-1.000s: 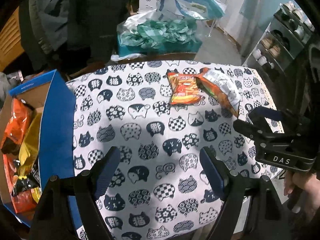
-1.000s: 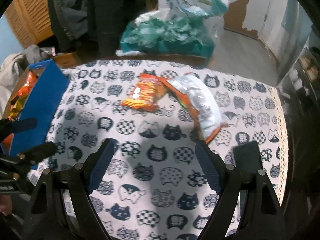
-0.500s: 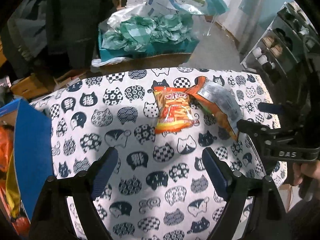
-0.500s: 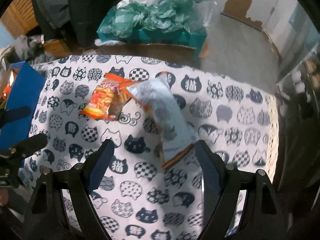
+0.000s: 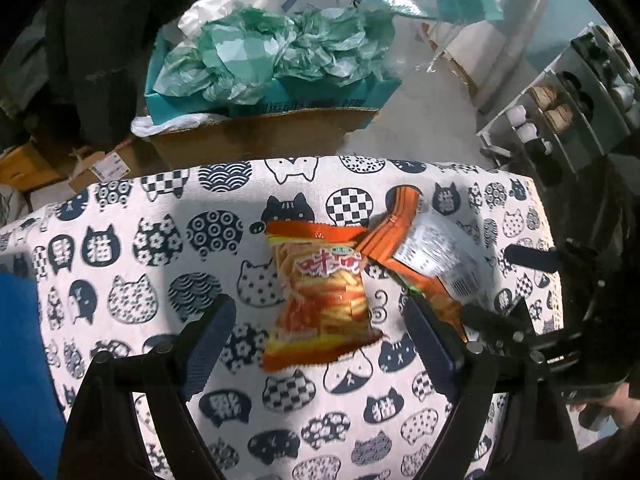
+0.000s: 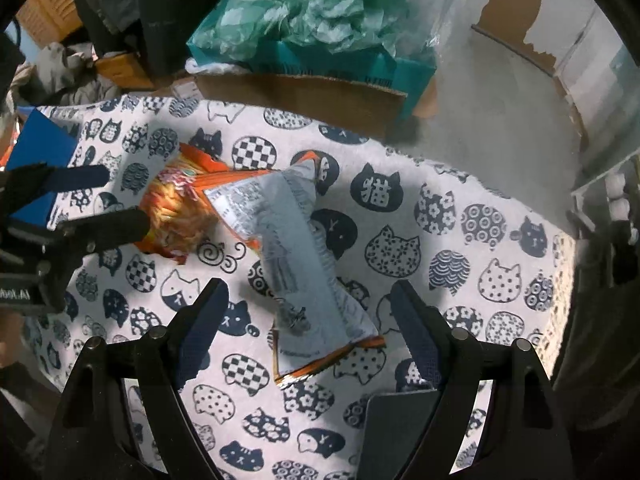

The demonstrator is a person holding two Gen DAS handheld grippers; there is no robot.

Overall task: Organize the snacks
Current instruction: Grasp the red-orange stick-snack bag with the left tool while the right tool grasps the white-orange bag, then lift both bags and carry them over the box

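Nearest the viewer, both hand-held tools are hovering low over the cat-print tablecloth (image 5: 132, 240). The left gripper (image 5: 316, 324) is standing with its jaws spread wide and nothing between them; the lower end of the orange snack packet (image 5: 322, 300) is lying flat in that gap, apparently untouched by either finger. The right gripper (image 6: 308, 312) is likewise spread wide and empty, and it is bracketing the near end of the silver-backed snack packet (image 6: 296, 264), which is lying face down on the cloth.

Slightly farther out, the two packets are overlapping at their far ends — the silver one's corner is resting over the orange one. In the right wrist view the left gripper's fingers (image 6: 76, 178) are reaching in from the left, just beside the orange packet.

At the left edge, the blue box (image 6: 40, 168) is sitting on the table; a sliver of orange is showing behind it, but its contents cannot be confirmed here.

Beyond the table edge, a cardboard carton with green plastic bags (image 5: 272, 52) is standing on the floor.

Progress assessment: two packets are still lying loose on the cloth, neither gripped. Remaining work — closing on each packet, lifting it, and carrying it across to the box, likely the intended container.
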